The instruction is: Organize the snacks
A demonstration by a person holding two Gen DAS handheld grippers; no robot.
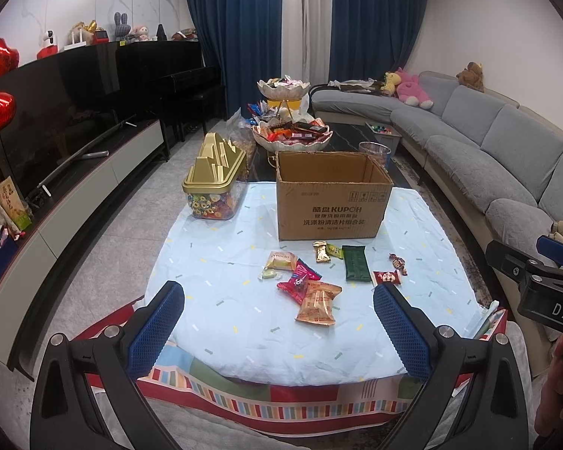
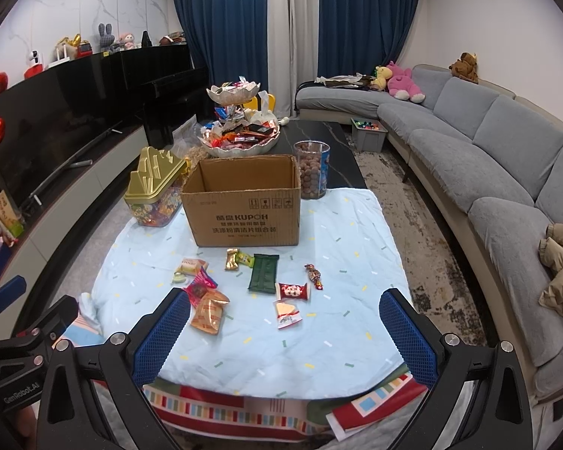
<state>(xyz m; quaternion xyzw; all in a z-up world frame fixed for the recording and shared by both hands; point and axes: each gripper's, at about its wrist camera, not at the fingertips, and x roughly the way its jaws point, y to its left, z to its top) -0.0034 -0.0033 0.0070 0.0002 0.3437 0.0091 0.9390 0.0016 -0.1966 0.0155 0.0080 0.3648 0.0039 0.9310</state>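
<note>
Several wrapped snacks lie scattered on a light blue cloth (image 1: 221, 322): an orange packet (image 1: 318, 303), a dark green packet (image 1: 355, 263), a red-and-white packet (image 2: 292, 291) and a gold candy (image 1: 321, 252). An open, empty-looking cardboard box (image 1: 330, 198) stands behind them. My left gripper (image 1: 279, 324) is open and empty, held back near the cloth's front edge. My right gripper (image 2: 285, 333) is open and empty, likewise in front of the snacks. The right gripper also shows at the right edge of the left wrist view (image 1: 536, 281).
A gold-lidded clear candy box (image 1: 216, 183) stands left of the cardboard box. A jar of nuts (image 2: 312, 168) and tiered snack bowls (image 2: 240, 127) stand behind. A grey sofa (image 2: 488, 157) runs along the right, a TV cabinet (image 1: 75, 172) along the left.
</note>
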